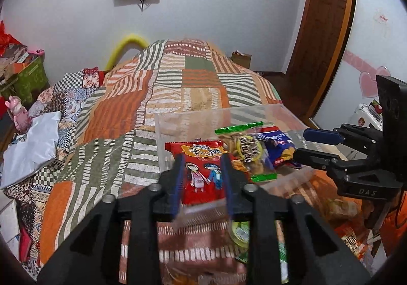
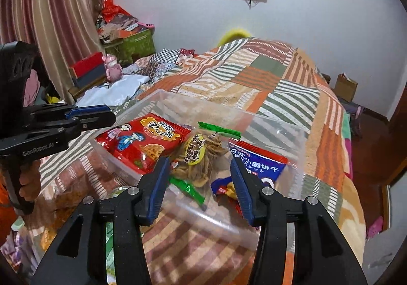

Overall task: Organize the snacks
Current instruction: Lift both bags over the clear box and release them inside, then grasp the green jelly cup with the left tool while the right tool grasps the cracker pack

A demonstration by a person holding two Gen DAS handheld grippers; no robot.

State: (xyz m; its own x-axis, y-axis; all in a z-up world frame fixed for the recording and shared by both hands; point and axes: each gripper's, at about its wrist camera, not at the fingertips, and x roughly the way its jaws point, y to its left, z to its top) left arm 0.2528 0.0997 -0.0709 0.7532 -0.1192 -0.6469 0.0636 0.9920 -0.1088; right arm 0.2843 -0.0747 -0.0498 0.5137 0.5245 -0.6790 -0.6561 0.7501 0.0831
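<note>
A clear plastic bin (image 1: 193, 117) (image 2: 274, 124) sits on the bed. Inside lie a red snack packet with two cartoon children (image 1: 201, 168) (image 2: 142, 141), a clear green-ended bag of crisps (image 1: 245, 150) (image 2: 201, 158) and a blue biscuit packet (image 1: 276, 145) (image 2: 257, 165). My left gripper (image 1: 203, 180) is open, its fingers on either side of the red packet without touching it; it also shows in the right wrist view (image 2: 101, 114), clear of the packet. My right gripper (image 2: 201, 183) is open and empty over the bin's near wall; it also shows in the left wrist view (image 1: 309, 145).
More snack packets (image 1: 241, 234) lie on the patchwork bedspread (image 1: 162, 91) in front of the bin. White cloth (image 1: 38, 142) and a pink toy (image 1: 19, 112) lie at the bed's left. A door (image 1: 328, 20) stands at the right.
</note>
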